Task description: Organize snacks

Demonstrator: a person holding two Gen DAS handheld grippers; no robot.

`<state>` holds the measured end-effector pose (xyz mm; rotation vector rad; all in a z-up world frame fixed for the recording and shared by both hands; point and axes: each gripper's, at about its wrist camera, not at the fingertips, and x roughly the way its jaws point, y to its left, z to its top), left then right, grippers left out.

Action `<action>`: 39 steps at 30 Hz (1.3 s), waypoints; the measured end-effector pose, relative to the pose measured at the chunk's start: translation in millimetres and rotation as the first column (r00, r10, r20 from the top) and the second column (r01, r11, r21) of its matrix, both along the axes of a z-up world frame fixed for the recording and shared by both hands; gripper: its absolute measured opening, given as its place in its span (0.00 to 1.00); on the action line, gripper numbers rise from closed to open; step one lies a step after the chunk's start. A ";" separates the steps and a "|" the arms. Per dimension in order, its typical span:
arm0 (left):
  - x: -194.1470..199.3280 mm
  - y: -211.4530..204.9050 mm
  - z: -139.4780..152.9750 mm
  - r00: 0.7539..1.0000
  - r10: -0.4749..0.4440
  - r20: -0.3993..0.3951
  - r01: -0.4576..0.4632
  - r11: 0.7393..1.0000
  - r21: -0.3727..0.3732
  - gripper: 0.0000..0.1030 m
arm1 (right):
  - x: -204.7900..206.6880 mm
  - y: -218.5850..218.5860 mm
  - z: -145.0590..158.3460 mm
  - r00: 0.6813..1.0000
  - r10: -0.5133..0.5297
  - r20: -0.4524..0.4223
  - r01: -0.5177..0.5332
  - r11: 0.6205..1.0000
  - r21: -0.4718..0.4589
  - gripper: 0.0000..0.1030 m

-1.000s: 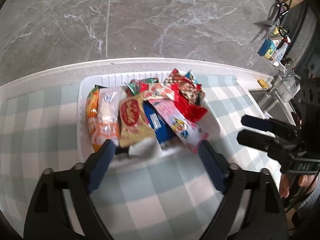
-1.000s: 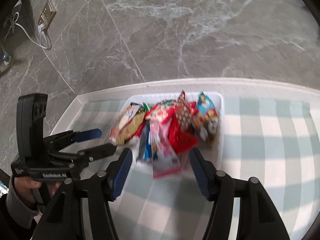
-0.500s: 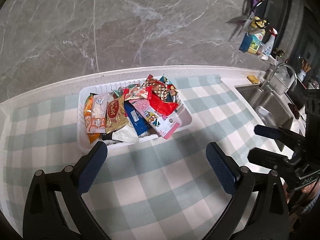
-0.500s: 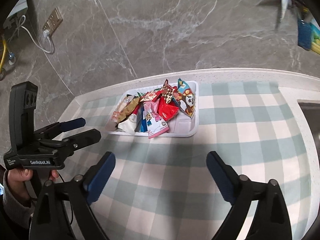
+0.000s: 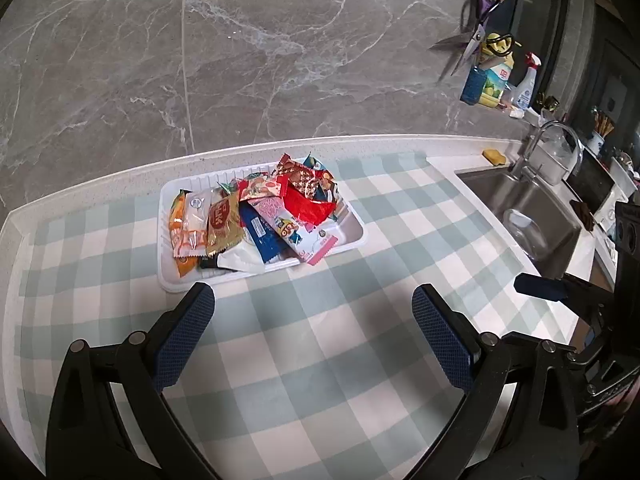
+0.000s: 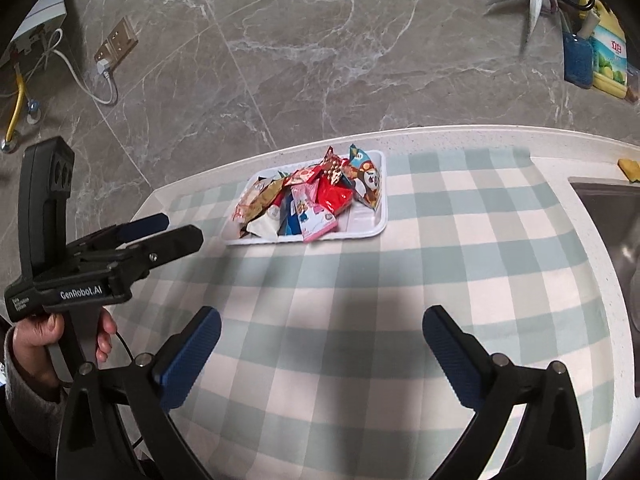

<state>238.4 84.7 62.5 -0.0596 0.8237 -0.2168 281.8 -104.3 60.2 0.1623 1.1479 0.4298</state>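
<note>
Snack packets (image 5: 256, 216) lie heaped in a white tray (image 5: 352, 236) on the checked cloth (image 5: 320, 360), ahead of both pairs of jaws and well clear of their tips. In the left wrist view the tray sits beyond the left gripper (image 5: 312, 320), nearer its left finger than its right; the near rim of the tray is just past that fingertip. An orange packet (image 5: 178, 232) and a gold packet with a red oval (image 5: 222, 222) fill the tray's left end, a blue packet (image 5: 260, 236) and a pink packet with a cartoon figure (image 5: 296, 232) lie in the middle, and a red packet (image 5: 308, 206) rests on top towards the far side. The pink packet's corner hangs over the near rim.

The left gripper's jaws have just been opening and stand wide apart, with only bare cloth between the blue pads. The right gripper (image 6: 320, 332) has also just been opening; its jaws are spread wide over the cloth, nothing between them. In the right wrist view the tray lies far ahead, roughly on the line between the two fingers, and the left gripper shows at the left edge, gripped by a hand (image 6: 52, 332) in a grey sleeve.

Off to the right of the jaws a steel sink (image 5: 528, 208) with a tap (image 5: 548, 140) is set into the counter, a yellow sponge (image 5: 494, 156) near its far corner. Scissors (image 5: 470, 46) hang on the grey marbled wall (image 5: 280, 40) above bottles (image 5: 496, 80).
</note>
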 end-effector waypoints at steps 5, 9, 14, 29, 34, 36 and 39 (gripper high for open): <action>-12.1 2.3 -2.0 1.000 0.000 -0.005 0.000 1.000 -0.002 0.98 | -9.7 1.9 3.8 1.000 -0.001 0.001 0.001 1.000 0.001 1.00; -18.8 4.3 -1.9 1.000 0.002 -0.002 -0.002 1.000 -0.001 0.98 | -13.2 2.8 4.7 1.000 0.000 0.003 0.000 1.000 -0.001 1.00; -24.7 7.7 -0.7 1.000 -0.002 0.005 0.002 1.000 -0.003 0.98 | -19.0 2.8 6.6 1.000 -0.006 0.004 0.006 1.000 -0.001 1.00; -31.9 9.7 1.4 1.000 -0.010 0.010 0.010 1.000 -0.003 0.98 | -27.5 1.4 9.9 1.000 -0.006 0.001 0.006 1.000 -0.001 1.00; -31.8 9.6 1.2 1.000 -0.011 0.011 0.012 1.000 -0.002 0.98 | -27.9 0.7 11.4 1.000 -0.007 0.001 0.007 1.000 0.001 1.00; -31.9 9.5 1.1 1.000 -0.011 0.010 0.011 1.000 -0.003 0.98 | -28.1 0.3 11.7 1.000 -0.008 0.000 0.008 1.000 0.000 1.00; -31.5 9.3 0.9 1.000 -0.011 0.010 0.011 1.000 -0.002 0.98 | -27.6 0.0 11.9 1.000 -0.006 0.001 0.006 1.000 0.001 1.00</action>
